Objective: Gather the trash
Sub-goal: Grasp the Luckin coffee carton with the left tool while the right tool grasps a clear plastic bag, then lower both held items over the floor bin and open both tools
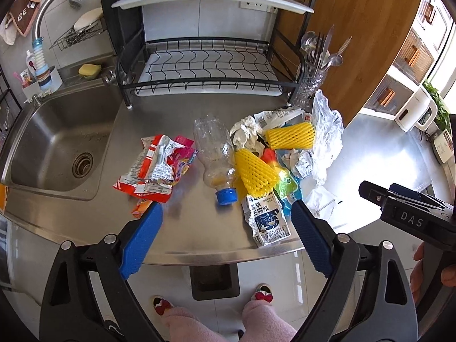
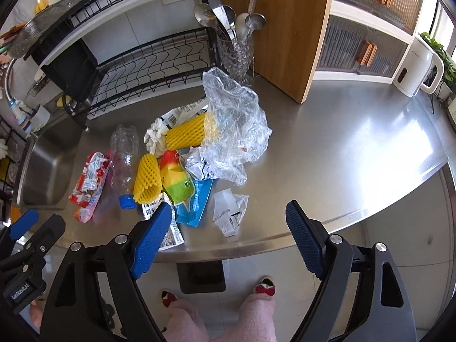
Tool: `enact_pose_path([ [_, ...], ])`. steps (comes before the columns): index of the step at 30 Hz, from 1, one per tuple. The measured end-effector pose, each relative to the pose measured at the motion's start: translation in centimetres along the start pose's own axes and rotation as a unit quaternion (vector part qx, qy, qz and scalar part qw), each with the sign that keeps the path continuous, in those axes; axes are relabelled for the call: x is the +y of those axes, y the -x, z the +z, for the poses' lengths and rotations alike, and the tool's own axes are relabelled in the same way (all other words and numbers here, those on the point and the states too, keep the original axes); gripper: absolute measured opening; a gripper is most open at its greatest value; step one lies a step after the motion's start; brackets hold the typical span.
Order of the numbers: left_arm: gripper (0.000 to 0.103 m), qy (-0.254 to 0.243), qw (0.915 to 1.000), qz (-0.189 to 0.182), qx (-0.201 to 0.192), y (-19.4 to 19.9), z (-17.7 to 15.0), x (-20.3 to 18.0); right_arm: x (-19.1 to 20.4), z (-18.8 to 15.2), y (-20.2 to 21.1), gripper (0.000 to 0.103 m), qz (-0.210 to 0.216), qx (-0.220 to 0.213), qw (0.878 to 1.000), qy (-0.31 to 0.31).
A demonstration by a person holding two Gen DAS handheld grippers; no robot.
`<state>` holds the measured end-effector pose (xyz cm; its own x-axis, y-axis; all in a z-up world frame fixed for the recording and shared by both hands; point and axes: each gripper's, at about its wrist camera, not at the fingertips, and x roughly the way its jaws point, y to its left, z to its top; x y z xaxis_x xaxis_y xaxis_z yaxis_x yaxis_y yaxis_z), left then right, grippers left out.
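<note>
A pile of trash lies on the steel counter: a red snack wrapper, a crushed clear bottle with a blue cap, two yellow foam nets, a flattened drink carton, crumpled tissue and a clear plastic bag. A small clear wrapper lies nearest the front edge. My left gripper is open and empty, above the front edge before the bottle and carton. My right gripper is open and empty, above the small wrapper. The right gripper's body also shows in the left wrist view.
A sink lies left of the pile. A black dish rack and a glass utensil holder stand behind it. A wooden board leans at the back. A white kettle stands far right. A dark bin sits on the floor below.
</note>
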<state>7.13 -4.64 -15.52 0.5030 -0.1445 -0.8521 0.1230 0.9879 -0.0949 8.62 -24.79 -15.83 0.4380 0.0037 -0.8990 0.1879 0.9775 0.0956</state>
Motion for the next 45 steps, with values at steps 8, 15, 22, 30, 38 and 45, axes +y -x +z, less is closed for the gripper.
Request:
enact_pose_path([
  [8,0.074,-0.025,0.9974,-0.023,0.063,-5.9,-1.7,-2.7,-1.4,0.2,-4.9,0.052,0.036,0.071,0.996,-0.028],
  [15,0.073,-0.023,0.9941,-0.029,0.102,-9.3,-2.4,-4.8,-2.5,0.3,-8.1,0.043,0.057,0.105,0.992,-0.047],
  [22,0.069,-0.017,0.9913,-0.013,0.130,-12.6,-2.6,-5.5,-2.2,0.5,-10.0,0.042,0.055,0.118,0.991,-0.041],
  [30,0.056,-0.006,0.9878,-0.004,0.156,-15.7,-3.0,-5.6,-2.1,0.0,-12.4,0.027,0.059,0.134,0.988,-0.040],
  [38,0.052,-0.020,0.9898,0.004,0.141,-15.8,-3.2,-6.1,-2.4,-0.5,-12.7,0.015,0.056,0.126,0.990,-0.041],
  [45,0.052,-0.025,0.9928,0.004,0.117,-11.8,-3.9,-4.9,-2.4,-1.1,-10.4,0.015,0.063,0.111,0.991,-0.032],
])
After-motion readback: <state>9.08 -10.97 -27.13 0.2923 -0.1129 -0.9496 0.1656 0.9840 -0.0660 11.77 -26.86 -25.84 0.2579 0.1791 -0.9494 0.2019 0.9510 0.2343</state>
